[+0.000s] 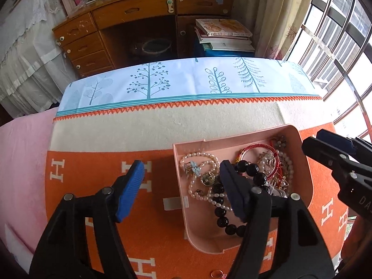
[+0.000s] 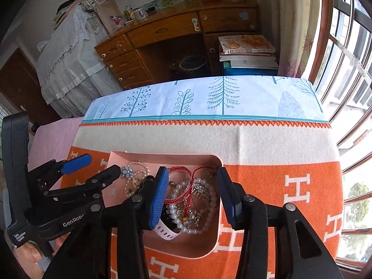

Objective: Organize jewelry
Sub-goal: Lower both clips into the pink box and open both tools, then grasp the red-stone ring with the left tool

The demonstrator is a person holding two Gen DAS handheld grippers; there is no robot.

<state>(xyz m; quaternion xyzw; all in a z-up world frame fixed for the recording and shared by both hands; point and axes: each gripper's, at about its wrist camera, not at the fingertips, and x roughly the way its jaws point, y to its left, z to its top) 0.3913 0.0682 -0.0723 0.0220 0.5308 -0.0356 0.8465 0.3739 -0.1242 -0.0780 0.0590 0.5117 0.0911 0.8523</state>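
A pink tray (image 1: pixel 232 139) (image 2: pixel 162 155) sits on the orange blanket and holds a tangle of jewelry: a black bead bracelet (image 1: pixel 252 169), pearl strands (image 1: pixel 200 155) (image 2: pixel 176 216), red cord bracelets (image 1: pixel 260 146) (image 2: pixel 179 169), a blue flower piece (image 1: pixel 195 168) (image 2: pixel 127 171) and a white watch strap (image 2: pixel 166 231). My left gripper (image 1: pixel 181 166) (image 2: pixel 101 164) is open and straddles the tray's left wall, its right finger over the black beads. My right gripper (image 2: pixel 192 171) (image 1: pixel 315 138) is open above the tray's right half, with nothing gripped. A small ring (image 1: pixel 217 274) lies on the blanket near the tray.
The orange blanket (image 1: pixel 93 186) with white H letters covers the table, with a tree-print cloth (image 1: pixel 186 81) behind it. Beyond the far edge stand a wooden desk (image 1: pixel 130 14) and a stack of books (image 1: pixel 223 34). Windows (image 1: pixel 337 34) line the right side.
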